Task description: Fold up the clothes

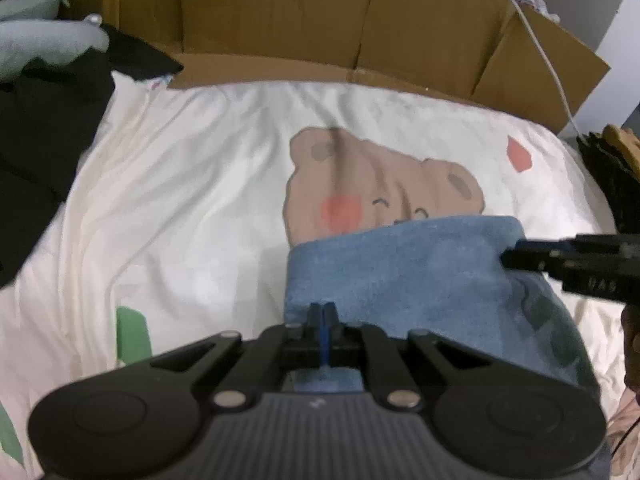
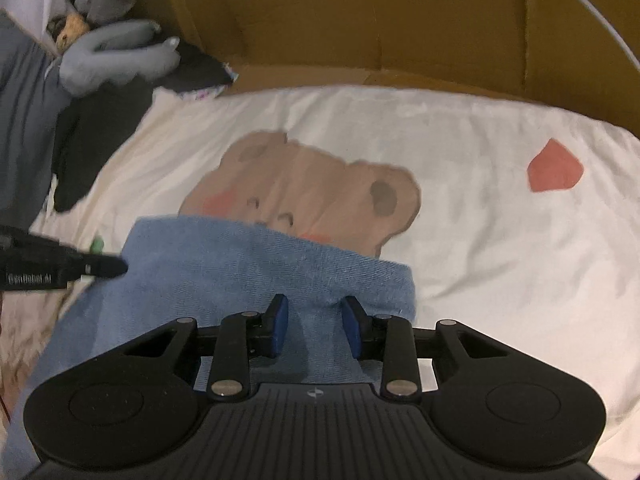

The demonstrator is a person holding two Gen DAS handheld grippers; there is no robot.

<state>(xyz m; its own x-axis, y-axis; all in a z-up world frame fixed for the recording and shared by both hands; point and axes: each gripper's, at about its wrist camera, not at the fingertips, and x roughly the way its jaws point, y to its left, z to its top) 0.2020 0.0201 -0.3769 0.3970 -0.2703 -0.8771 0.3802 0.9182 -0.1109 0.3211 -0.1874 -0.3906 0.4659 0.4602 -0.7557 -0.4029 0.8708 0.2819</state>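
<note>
Lying on a white bear-print bedsheet (image 1: 180,184) is the blue denim garment (image 1: 420,272), its far edge over the printed bear (image 2: 312,196). The left gripper (image 1: 324,312) is clenched on the garment's near-left edge. The right gripper (image 2: 316,316) straddles a raised fold, pads against the cloth.

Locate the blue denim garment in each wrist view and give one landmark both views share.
Left wrist view: the blue denim garment lies lower right of centre, its left corner under the shut left gripper.
Right wrist view: it fills the lower left and centre, bunched between the fingers of the right gripper.
Shared landmark: the brown bear print just beyond the garment's far edge.
</note>
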